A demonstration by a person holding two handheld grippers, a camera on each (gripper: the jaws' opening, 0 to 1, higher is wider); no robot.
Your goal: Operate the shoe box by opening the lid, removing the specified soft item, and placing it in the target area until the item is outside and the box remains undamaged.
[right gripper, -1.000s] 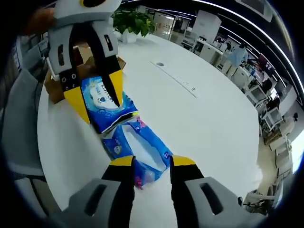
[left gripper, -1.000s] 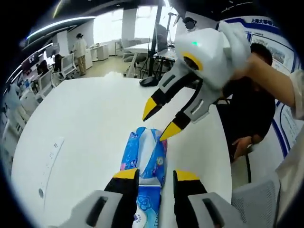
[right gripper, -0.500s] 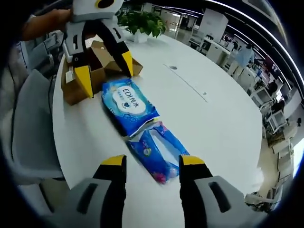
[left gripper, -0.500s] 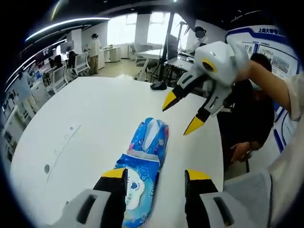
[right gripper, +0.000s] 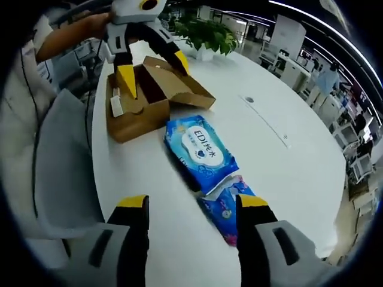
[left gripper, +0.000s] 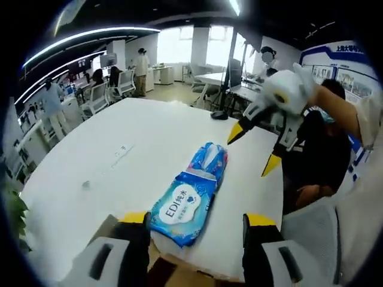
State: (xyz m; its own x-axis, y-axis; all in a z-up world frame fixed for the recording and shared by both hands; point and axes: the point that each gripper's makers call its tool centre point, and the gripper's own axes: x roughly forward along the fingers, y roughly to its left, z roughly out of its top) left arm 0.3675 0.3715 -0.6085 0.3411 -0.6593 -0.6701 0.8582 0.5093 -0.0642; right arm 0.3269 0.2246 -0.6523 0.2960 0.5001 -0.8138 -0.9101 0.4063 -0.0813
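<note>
Jaws spread wide and empty on both the left gripper point(left gripper: 194, 224) and right gripper point(right gripper: 191, 206). Two glossy blue soft packs, wipes point(right gripper: 201, 145) and tissues point(right gripper: 226, 204), lie flat on the smooth white table point(right gripper: 281, 161), overlapping end to end. Just beside them sits the brown cardboard box point(right gripper: 139, 101), flaps open.

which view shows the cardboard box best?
The right gripper view: the cardboard box sits whole on the white table, lid flaps open, with the left claw above it. The left gripper view catches just a brown sliver of it at the bottom, between its own jaws.
</note>
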